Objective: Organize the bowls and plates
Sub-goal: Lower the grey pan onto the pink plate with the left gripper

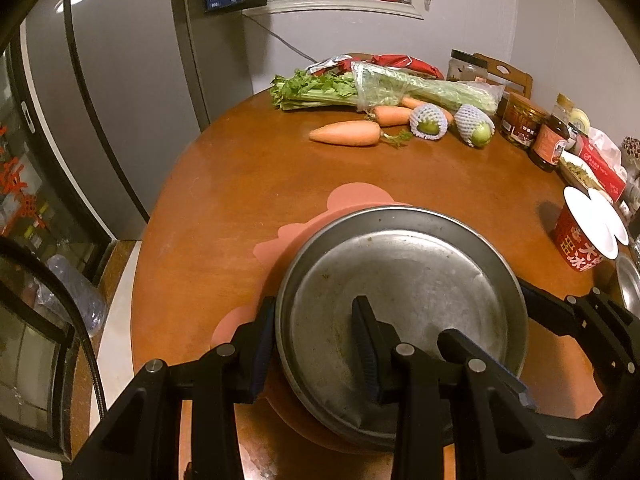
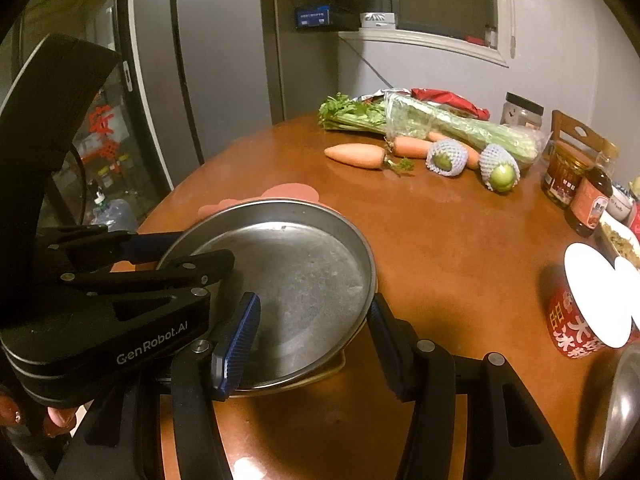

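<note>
- A metal plate (image 1: 404, 300) sits on a pink mat (image 1: 280, 240) near the front edge of the round wooden desk (image 1: 440, 184), and it seems to rest on a second dish, though only a sliver of rim shows beneath it.
- The left claw (image 1: 316, 344) straddles the plate's left rim: one finger outside the wall, the other inside on the plate's floor. The fingers are fairly close together and look clamped on the rim.
- The right claw (image 2: 312, 340) straddles the opposite rim in the same way, inner finger on the plate's floor, outer finger just outside the edge. I cannot tell whether its pads press the metal or only bracket it.
- The plate is round, so no long axis matters. It lies straight ahead of both claws, between them, each equally near.
- Both claws slant downward and forward from the near side of the desk.
- Another metal bowl (image 2: 620, 412) waits at the far right edge, beyond a red tub (image 2: 588, 304).
- Carrots (image 1: 348, 134) and celery (image 1: 360, 88) lie well apart at the back.
</note>
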